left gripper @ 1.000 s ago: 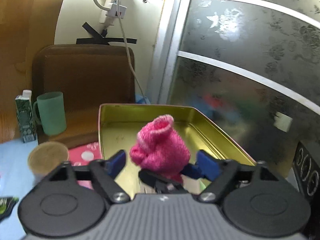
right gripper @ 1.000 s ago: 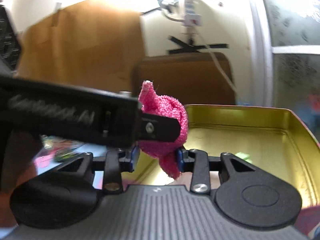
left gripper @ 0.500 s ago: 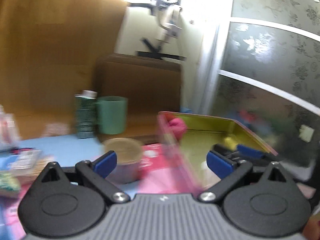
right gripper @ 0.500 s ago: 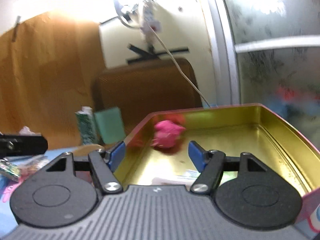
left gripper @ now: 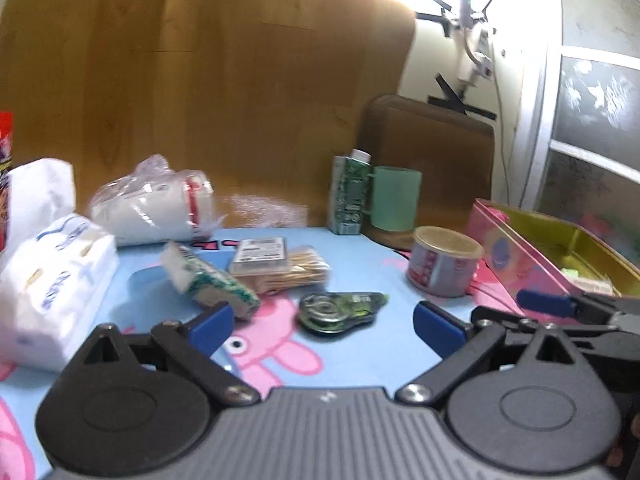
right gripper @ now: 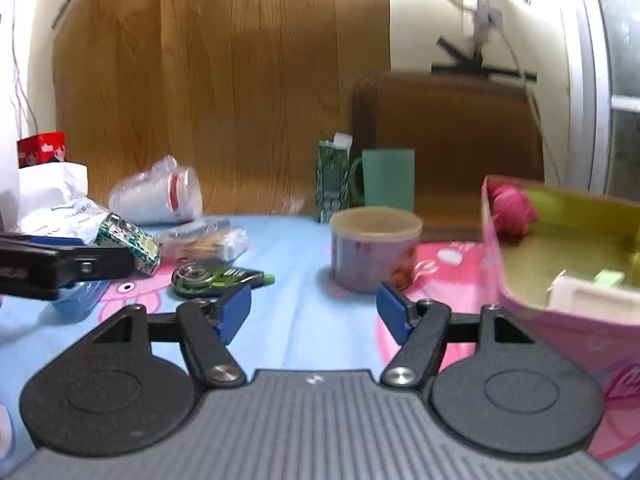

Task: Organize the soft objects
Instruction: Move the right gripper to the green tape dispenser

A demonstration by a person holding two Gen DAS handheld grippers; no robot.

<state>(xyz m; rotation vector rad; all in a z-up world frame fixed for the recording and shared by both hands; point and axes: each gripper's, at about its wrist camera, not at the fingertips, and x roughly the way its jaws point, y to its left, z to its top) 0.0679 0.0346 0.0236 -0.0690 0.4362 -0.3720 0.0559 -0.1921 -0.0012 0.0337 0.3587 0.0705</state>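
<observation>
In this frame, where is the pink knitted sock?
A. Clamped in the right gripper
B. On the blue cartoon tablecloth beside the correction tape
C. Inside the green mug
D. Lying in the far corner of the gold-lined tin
D: the right wrist view shows the pink knitted sock lying in the far left corner of the tin, with both grippers' jaws open and empty.

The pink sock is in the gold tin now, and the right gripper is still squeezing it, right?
Not quite. The pink sock does lie in the gold tin, but the right gripper is not squeezing it: its jaws are open and hold nothing, out in front of the tin. The right wrist view shows this.
</observation>
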